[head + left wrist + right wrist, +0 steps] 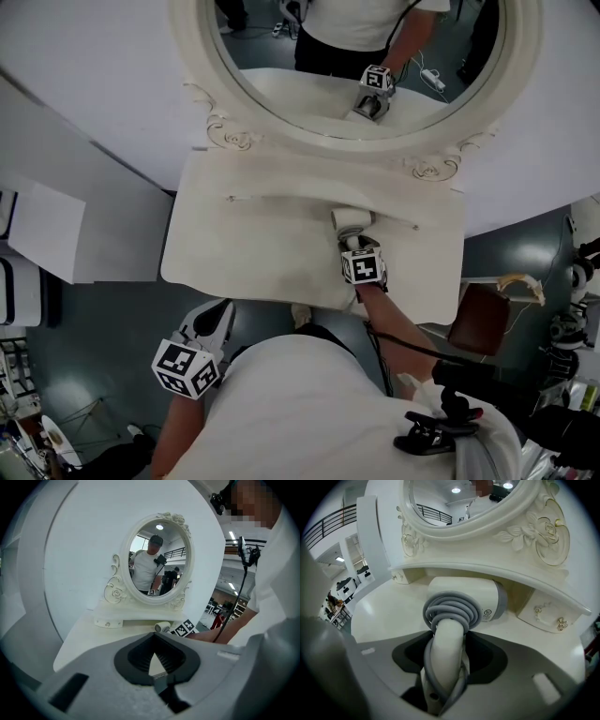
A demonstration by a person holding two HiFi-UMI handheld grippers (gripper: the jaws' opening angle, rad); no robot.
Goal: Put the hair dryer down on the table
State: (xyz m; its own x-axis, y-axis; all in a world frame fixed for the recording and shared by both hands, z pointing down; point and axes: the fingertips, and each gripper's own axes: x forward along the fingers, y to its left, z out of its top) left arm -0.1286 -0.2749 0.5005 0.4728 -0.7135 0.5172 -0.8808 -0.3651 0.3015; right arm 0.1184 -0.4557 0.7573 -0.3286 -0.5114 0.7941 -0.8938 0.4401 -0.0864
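Now the right tool [450,637] clamps the handle of the white hair dryer [464,597] at the far side of the surface [244,248], below the mirror [309,133]; the left tool [153,637], held near, has its jaws together, empty.

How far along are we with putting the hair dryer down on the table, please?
Done: the hair dryer is already over the table. In hand: the right gripper grips its handle. Remaining: setting it down, if it isn't resting yet, and letting go. The left gripper is empty.
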